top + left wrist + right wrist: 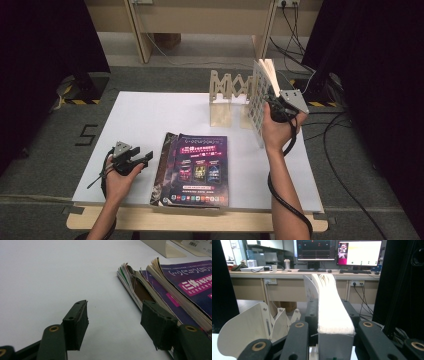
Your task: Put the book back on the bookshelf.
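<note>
Nearest the camera, a stack of magazines (192, 170) lies flat on the worktop (135, 120), just right of the left tool (145, 159), whose jaws stand apart and empty. At the far right, the right tool (272, 102) is clamped on an upright book (262, 95), beside the wooden rack (227, 92) to its left.

Glossy purple paper magazines (197, 167) near; matt white tabletop (145, 117); far pale smooth wooden folding rack (231, 95); right thick matt-paged paper book (332, 307).
</note>
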`<state>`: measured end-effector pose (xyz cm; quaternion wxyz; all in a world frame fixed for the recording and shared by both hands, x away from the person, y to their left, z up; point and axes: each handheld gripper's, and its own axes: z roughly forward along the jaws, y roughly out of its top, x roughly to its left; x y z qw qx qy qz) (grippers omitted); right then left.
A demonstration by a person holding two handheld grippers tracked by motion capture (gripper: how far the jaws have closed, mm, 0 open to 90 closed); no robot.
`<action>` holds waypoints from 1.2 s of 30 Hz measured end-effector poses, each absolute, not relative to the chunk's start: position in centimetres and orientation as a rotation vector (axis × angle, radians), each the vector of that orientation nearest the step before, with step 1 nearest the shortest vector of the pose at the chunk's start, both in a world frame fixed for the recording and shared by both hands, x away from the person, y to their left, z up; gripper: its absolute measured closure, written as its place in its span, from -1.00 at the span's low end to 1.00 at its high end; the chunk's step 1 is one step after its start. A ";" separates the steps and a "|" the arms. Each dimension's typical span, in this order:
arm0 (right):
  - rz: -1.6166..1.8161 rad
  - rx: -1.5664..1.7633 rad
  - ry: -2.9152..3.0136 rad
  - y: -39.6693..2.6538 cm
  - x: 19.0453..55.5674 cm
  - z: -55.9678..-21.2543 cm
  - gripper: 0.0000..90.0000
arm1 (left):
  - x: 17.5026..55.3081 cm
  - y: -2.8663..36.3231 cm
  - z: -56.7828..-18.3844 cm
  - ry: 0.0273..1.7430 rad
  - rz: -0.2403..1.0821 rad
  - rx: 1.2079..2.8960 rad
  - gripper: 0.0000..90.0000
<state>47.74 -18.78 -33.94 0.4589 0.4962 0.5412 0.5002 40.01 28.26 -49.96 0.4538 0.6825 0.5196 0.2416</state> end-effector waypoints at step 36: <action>1.189 1.295 1.454 -19.2 49.6 -32.9 0.49 | 40.1 28.3 -50.0 1.283 0.591 1.689 -0.16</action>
